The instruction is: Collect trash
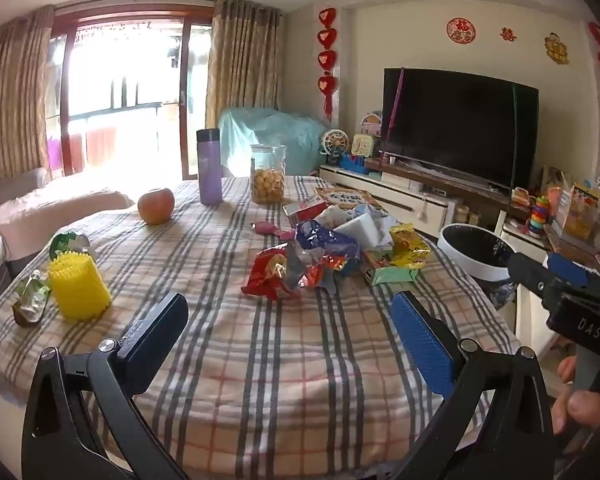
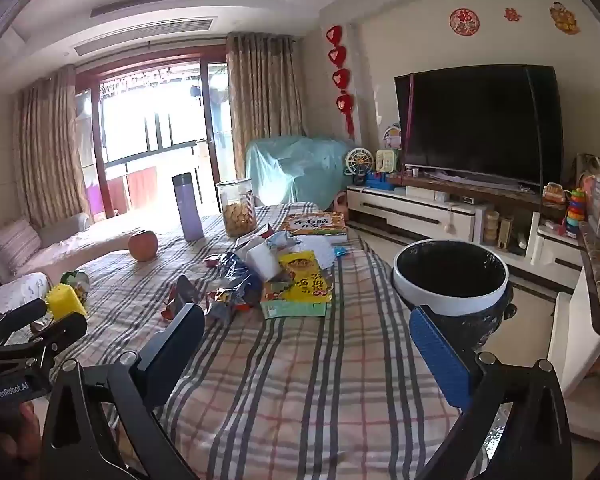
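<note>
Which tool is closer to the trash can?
The right tool. The trash can stands off the table's right edge, just beyond its blue finger. The left tool hangs over the tablecloth, farther to the left.

I see crumpled snack wrappers [image 1: 300, 264] heaped mid-desk [image 1: 260, 360]; the black-lined white bin [image 2: 452, 280] stands just beside its right edge.

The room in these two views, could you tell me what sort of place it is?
Most likely a home living room: a large television on a low cabinet, a sofa by curtained balcony doors, and a cloth-covered table.
</note>
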`<state>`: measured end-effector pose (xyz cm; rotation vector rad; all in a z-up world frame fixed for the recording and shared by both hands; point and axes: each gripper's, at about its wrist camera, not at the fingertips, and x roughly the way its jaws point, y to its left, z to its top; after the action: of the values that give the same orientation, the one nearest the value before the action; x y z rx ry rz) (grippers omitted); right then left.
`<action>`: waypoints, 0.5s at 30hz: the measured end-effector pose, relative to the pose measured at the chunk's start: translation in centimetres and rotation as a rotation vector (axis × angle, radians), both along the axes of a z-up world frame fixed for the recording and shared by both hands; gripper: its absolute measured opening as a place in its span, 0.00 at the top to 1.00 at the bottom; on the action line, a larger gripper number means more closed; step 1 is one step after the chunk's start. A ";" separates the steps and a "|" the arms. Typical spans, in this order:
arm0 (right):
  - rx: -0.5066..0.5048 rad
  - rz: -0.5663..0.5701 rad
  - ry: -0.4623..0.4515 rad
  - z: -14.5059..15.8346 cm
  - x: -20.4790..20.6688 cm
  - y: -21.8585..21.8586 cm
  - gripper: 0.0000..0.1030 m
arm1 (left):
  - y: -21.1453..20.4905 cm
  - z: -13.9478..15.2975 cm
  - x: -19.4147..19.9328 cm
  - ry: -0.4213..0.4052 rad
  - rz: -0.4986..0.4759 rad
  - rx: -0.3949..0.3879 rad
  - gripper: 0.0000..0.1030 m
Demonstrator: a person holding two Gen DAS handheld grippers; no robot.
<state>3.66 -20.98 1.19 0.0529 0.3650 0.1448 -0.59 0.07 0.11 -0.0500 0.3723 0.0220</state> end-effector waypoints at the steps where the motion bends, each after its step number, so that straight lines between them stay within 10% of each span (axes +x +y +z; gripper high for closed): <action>1: 0.013 -0.004 -0.010 0.0 0.0 0.0 0.00 | 0.0 0.0 -0.2 -0.002 0.008 -0.003 0.00; 15: 0.009 -0.005 0.003 -0.3 -0.1 0.4 0.00 | 0.6 0.1 -0.3 0.021 -0.014 -0.014 0.00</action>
<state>3.52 -20.63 0.93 0.0625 0.3670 0.1411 -0.85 0.63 0.23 -0.0608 0.3939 0.0066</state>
